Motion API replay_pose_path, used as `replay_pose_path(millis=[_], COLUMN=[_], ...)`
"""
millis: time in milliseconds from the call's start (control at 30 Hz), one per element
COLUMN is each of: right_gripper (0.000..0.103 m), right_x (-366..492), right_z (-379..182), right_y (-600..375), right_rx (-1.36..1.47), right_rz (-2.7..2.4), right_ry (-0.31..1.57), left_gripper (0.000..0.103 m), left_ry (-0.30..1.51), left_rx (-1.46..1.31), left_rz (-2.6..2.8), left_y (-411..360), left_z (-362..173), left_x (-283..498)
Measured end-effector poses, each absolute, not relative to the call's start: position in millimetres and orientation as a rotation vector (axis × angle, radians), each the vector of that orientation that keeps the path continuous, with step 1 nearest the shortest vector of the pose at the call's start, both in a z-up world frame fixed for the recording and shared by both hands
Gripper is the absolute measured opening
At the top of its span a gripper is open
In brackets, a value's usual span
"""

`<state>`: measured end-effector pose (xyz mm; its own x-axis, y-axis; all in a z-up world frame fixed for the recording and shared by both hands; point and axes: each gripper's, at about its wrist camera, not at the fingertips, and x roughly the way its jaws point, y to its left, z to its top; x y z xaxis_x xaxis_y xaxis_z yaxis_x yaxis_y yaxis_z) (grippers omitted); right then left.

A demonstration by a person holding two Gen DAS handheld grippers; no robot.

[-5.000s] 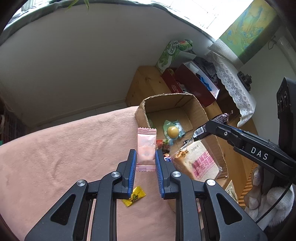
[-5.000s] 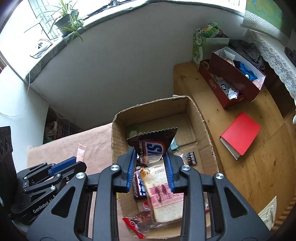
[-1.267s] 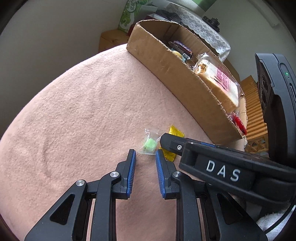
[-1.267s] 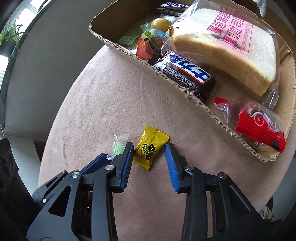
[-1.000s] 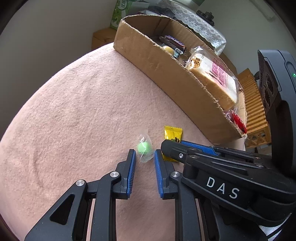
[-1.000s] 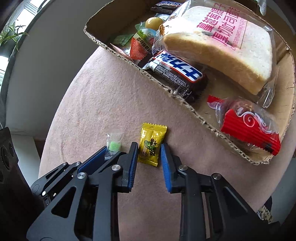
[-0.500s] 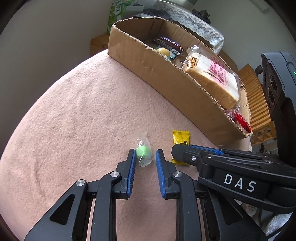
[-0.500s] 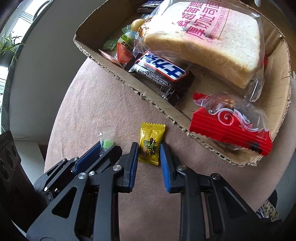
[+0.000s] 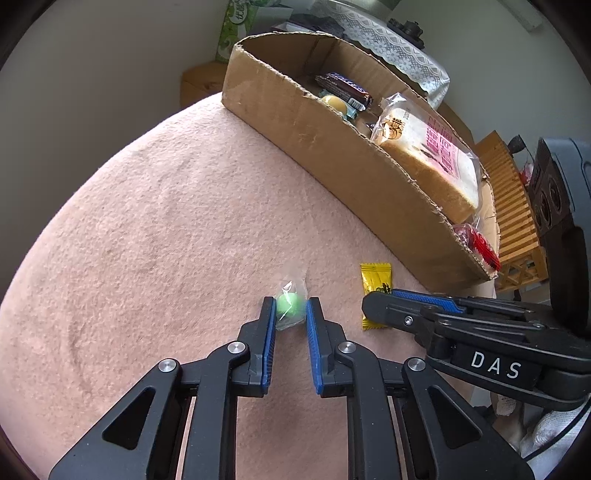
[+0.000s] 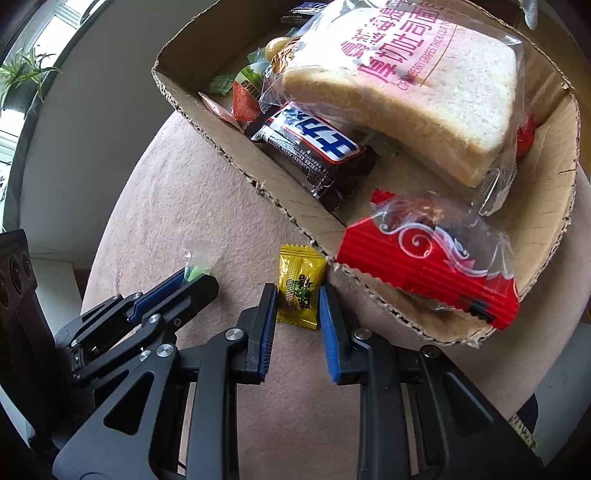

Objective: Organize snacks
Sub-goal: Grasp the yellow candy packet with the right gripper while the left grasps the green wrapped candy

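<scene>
A green candy (image 9: 289, 307) in a clear wrapper lies on the pink cloth (image 9: 166, 221). My left gripper (image 9: 290, 314) is closing on it, and its blue pads press the wrapper on both sides. Just to the right lies a yellow candy packet (image 10: 300, 284), close to the near wall of the cardboard box (image 10: 229, 147). My right gripper (image 10: 298, 297) is shut on that packet, pads against its two long edges. In the right wrist view the left gripper (image 10: 192, 278) shows at the left with the green candy (image 10: 194, 272) at its tip.
The cardboard box (image 9: 332, 147) holds a bagged bread slice (image 10: 406, 85), a dark chocolate bar (image 10: 314, 147), a red wrapped snack (image 10: 424, 266) and several small packets. Beyond it are a wooden slatted surface (image 9: 517, 206) and a green tissue box (image 9: 236, 29).
The left jaws have drawn in onto the green candy. The right jaws, open around the yellow packet over a second ago, have shut on it. Both grippers edged slightly forward.
</scene>
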<state>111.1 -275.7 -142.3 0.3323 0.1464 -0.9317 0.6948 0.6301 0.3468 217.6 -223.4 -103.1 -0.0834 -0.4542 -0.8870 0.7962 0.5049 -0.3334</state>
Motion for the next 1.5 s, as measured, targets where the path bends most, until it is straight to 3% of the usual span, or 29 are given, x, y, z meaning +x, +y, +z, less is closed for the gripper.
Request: replay_pose_path(millis=[733, 1500], right_gripper=[0.023, 0.023], right_x=[109.8, 72.0], right_z=[-135.0, -24.8], right_y=[-259.3, -286.3], right_rx=[0.72, 0.547], right_rz=[-0.284, -0.016], right_ry=[1.225, 1.114], left_gripper=[0.014, 0.014], left_ry=[1.294, 1.159], left_rx=[0.128, 0.083], left_rz=[-0.884, -0.734], left_y=[-172.0, -179.3], left_z=[-84.6, -7.9], left_x=[230.9, 204.6])
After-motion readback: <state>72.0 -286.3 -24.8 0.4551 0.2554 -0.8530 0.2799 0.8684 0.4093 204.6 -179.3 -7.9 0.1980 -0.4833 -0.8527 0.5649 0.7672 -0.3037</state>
